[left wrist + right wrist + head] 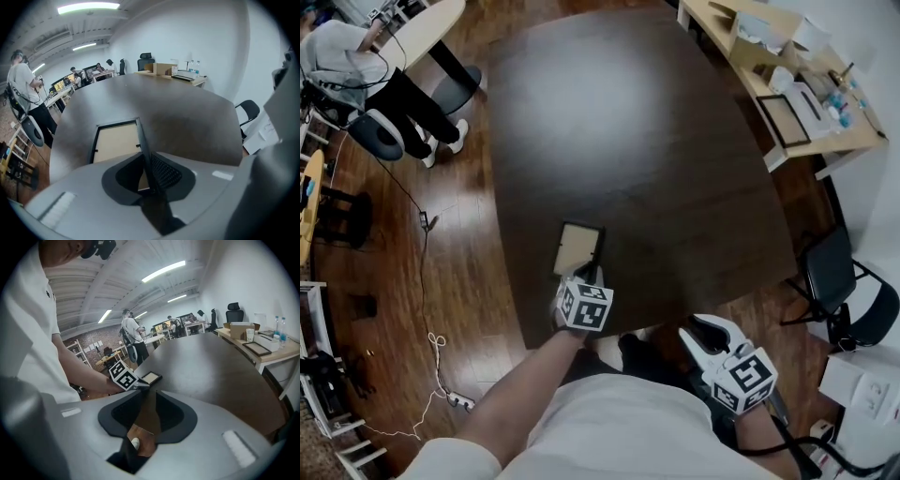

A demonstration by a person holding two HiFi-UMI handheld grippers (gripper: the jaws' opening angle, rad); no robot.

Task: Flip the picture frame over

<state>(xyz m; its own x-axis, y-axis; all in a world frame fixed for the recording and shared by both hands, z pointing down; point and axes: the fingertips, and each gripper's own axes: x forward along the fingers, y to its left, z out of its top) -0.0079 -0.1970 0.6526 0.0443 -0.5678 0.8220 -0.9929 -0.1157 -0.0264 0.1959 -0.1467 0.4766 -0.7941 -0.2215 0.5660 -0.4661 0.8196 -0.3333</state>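
Head view: dark table (pixel 628 122), mostly bare. Picture frame (pixel 578 247) lies flat near the table's near edge. Left gripper (pixel 592 275) reaches in from below and meets the frame's near right corner. Right gripper (pixel 701 328) hangs off the table, over the wood floor (pixel 469 281), well apart from the frame. Pale desk (pixel 825 141) at top right, black chair (pixel 839 281) beside the table.

Left gripper view: left gripper (pixel 146 164) has its jaws closed on the frame's black right rail. Picture frame (pixel 115 143) shows a beige backing board inside a black border, resting on the table (pixel 187 122).

Right gripper view: right gripper (pixel 150 416) has its jaws parted by a narrow gap, nothing held; only table edge and floor show between them. Picture frame (pixel 151 377) small in the distance, just by the other gripper's marker cube (pixel 123 375).
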